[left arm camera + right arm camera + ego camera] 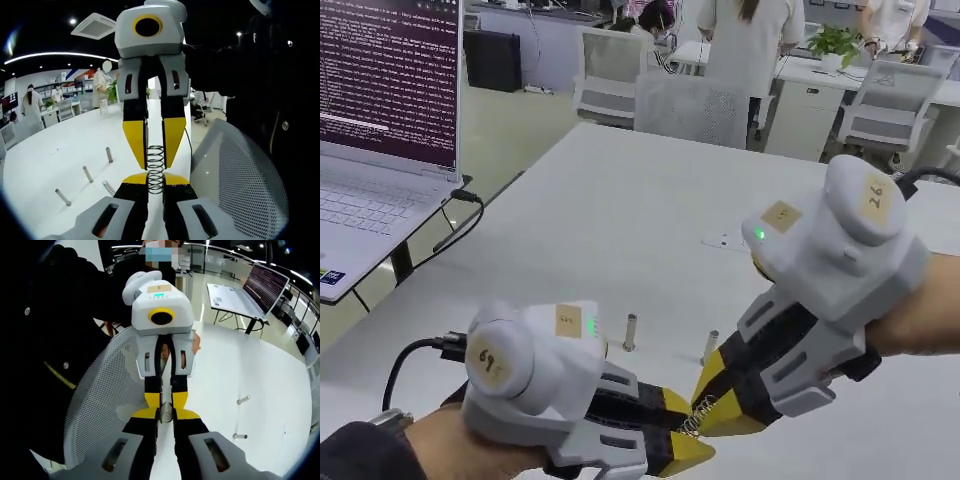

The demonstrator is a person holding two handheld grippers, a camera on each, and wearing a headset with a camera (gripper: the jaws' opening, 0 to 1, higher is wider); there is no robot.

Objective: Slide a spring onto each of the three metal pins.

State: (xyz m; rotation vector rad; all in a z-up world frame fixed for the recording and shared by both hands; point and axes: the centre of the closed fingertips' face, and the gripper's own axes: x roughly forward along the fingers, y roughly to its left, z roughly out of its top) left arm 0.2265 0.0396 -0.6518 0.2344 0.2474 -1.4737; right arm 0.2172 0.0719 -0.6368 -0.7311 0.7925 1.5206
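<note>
A small coil spring (155, 161) is held in the air between two facing tongs, over the white surface (650, 200). The left tongs (155, 184) are closed on one end and the right tongs (166, 416) on the other. Three upright metal pins (88, 174) stand nearby, with a second spring (108, 187) lying beside them. The held spring looks light, bendy and quick to flick away. A gentle grip near one end, leaving the bore free, seems best.
</note>
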